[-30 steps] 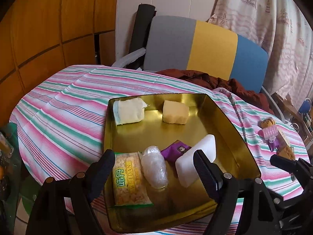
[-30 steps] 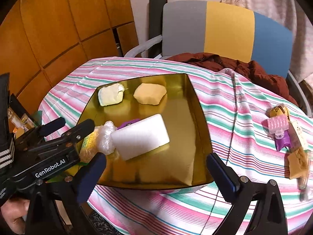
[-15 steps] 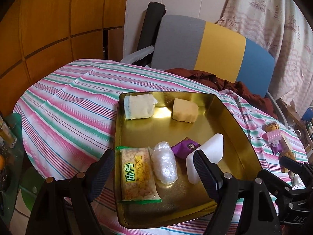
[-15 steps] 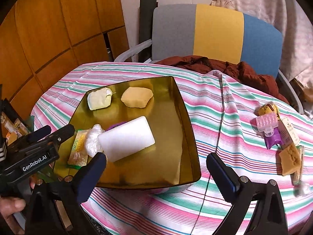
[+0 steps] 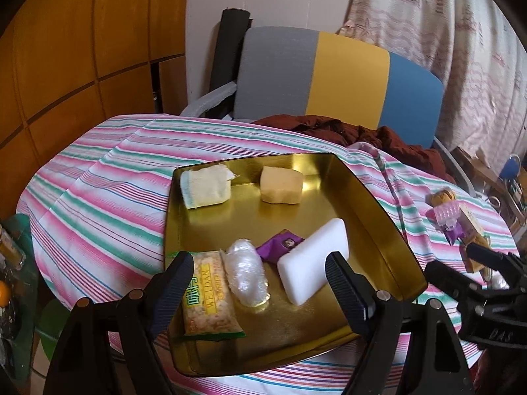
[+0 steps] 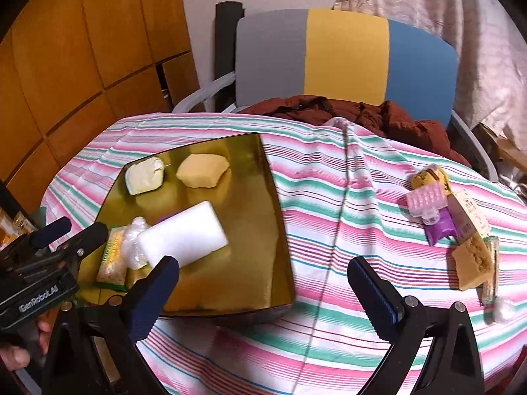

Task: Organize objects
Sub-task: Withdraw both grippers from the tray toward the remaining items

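Both fingers of the left gripper (image 5: 258, 291) stand spread wide with nothing between the pads, held low over the near end of the gold tray (image 5: 378, 227). Framed between them lie the yellow snack packet (image 5: 209, 296), a clear wrapped roll (image 5: 247, 271) just beside it, a purple sachet (image 5: 280, 245) and the white block (image 5: 313, 261), whose near end sits close to the right-hand finger (image 5: 346, 291). At the tray's far end rest a pale cream block (image 5: 206, 191) and a yellow sponge (image 5: 281, 186), a little apart from each other.

The right gripper (image 6: 263, 293) is likewise spread wide and empty, hovering above the striped tablecloth (image 6: 329, 230) at the tray's right edge; its left finger (image 6: 153, 296) overlaps the tray's near corner in view, the other hangs over bare cloth. Well to its right, outside the tray, lies a loose cluster: a pink hair roller (image 6: 426, 199), a purple packet (image 6: 439, 227), a tan sponge piece (image 6: 472, 263) and a small carton (image 6: 471, 214), touching or overlapping one another. A hand (image 6: 14, 355) grips the left tool at the lower left edge. Behind the table stands a grey, yellow and blue chair (image 6: 346, 59) with a brown garment (image 6: 362, 112) on it.
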